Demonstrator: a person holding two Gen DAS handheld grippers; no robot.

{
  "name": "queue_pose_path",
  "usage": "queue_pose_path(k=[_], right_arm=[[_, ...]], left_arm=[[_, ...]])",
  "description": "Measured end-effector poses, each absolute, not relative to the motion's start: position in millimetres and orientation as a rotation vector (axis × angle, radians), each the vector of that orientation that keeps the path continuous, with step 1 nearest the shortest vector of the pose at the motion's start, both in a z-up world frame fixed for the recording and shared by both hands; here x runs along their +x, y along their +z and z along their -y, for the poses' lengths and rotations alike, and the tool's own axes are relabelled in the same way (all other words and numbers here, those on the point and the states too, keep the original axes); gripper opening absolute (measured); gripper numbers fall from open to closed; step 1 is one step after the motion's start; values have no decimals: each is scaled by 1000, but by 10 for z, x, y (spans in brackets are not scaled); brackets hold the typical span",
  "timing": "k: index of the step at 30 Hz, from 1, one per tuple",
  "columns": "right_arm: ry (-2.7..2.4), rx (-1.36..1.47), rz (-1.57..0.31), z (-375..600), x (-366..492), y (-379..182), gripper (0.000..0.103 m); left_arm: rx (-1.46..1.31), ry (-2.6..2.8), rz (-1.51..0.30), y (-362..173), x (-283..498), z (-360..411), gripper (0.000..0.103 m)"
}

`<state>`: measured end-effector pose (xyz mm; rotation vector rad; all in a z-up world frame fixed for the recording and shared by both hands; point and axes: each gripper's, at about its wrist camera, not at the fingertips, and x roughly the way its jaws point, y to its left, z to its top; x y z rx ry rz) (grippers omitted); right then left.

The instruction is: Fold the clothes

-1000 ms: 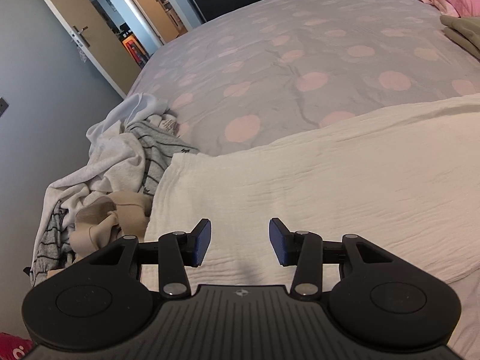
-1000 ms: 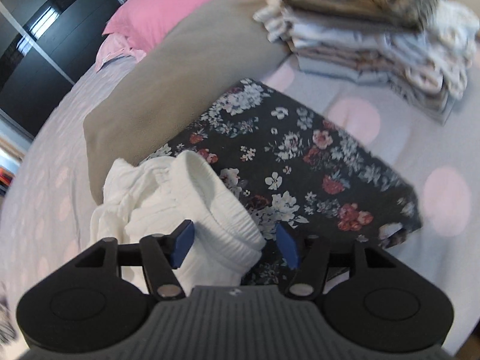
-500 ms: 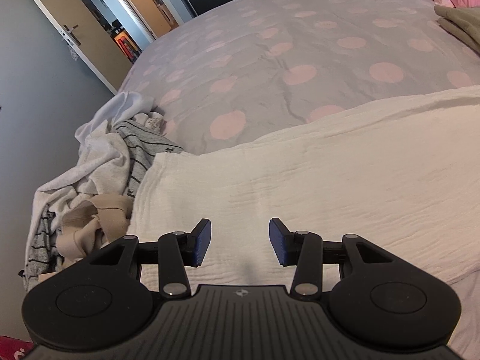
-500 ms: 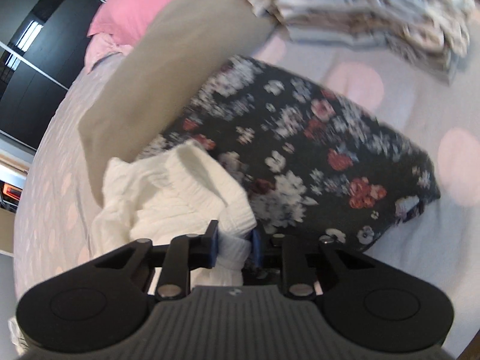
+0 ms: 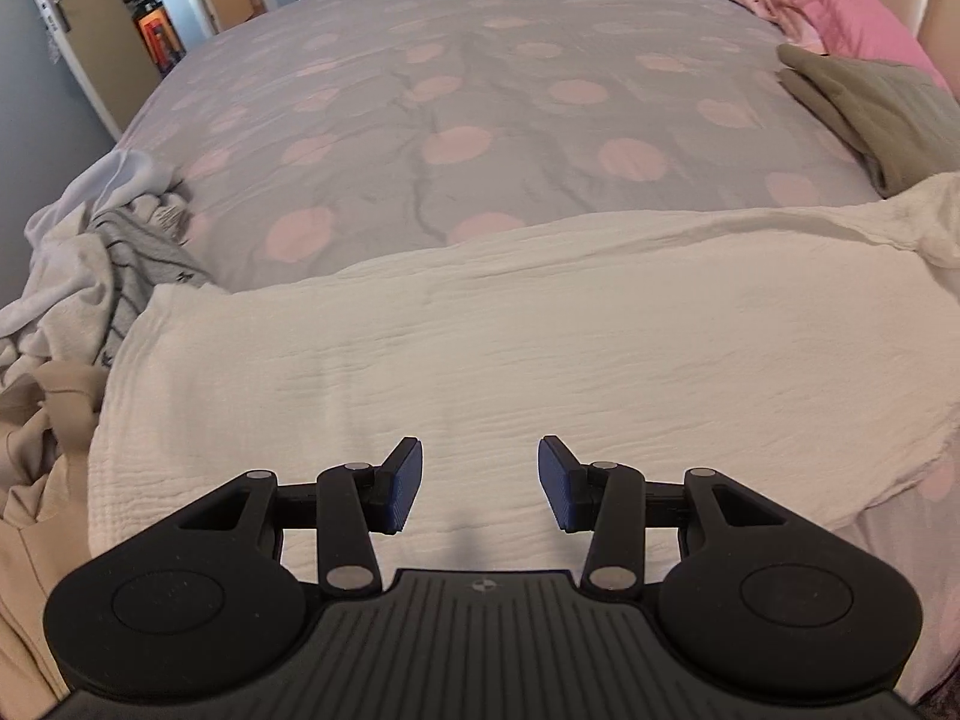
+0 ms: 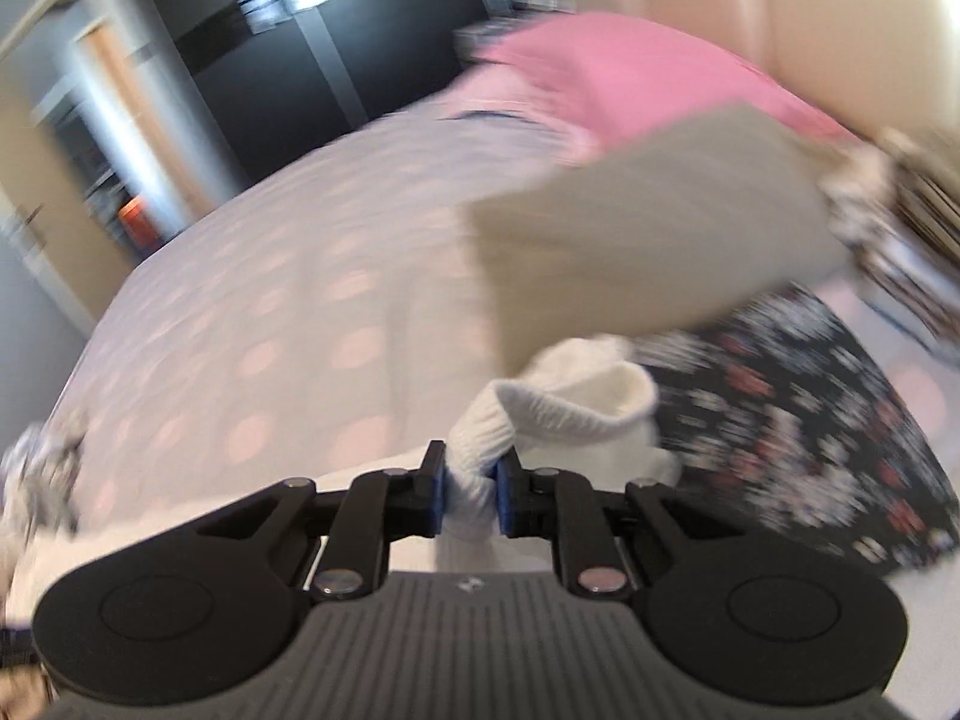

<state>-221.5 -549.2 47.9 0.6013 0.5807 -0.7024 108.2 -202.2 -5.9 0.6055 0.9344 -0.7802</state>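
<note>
Your left gripper (image 5: 479, 483) stands wide, with its 2 blue pads (image 5: 403, 485) well apart and nothing between them. It hovers low over the white crinkled garment (image 5: 480, 354), which lies spread flat across the near part of the bed, directly under and ahead of the fingers. The garment runs far to both sides of this gripper, and at the far right end its fabric bunches up. Beyond it, ahead of the gripper, you see the grey duvet with pink dots (image 5: 480, 120). To the left of the gripper, a heap of unfolded clothes (image 5: 78, 276) sits at the edge of the bed, touching the left end of the white garment; there are white, striped and beige pieces in it. Far ahead on the right lie an olive-grey folded piece (image 5: 870, 102) and a pink pillow (image 5: 840, 6).

Your right gripper (image 6: 471, 495) is narrow and it pinches the ribbed white end of the same garment (image 6: 480, 450) between its 2 pads. The fabric rises from the pads and makes a thick roll just ahead and a little to the right of them. This view is blurred. To the right of the gripper lies a dark floral garment (image 6: 810, 420), flat on the duvet. Ahead on the right is the olive-grey piece (image 6: 648, 240), and behind it the pink pillow (image 6: 630, 72). At the far right edge you can see a stack of folded clothes (image 6: 900, 204), but the blur hides its details.
</note>
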Motion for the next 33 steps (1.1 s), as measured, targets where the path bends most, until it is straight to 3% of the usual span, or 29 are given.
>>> queue_pose_path(k=[9,17,21,23,33], right_arm=[[-382,324,-776,4514,-1169,276,18],[-168,182,-994,3689,-559,-378,19],[-83,190,-1056,3498,-573,-498,32],[-39,198,-1084,3409,-586,-544,33],[-194,254,-969,3870,-741,-155,35]], left_arm=[[610,-835,-921,-22,978,2113,41],[635,-845,-952,-174,937,2179,41],[678,-878,-953,-250,828,2218,41],[694,-894,-953,-286,771,2228,41],[630,-980,-982,-401,642,2326,41]])
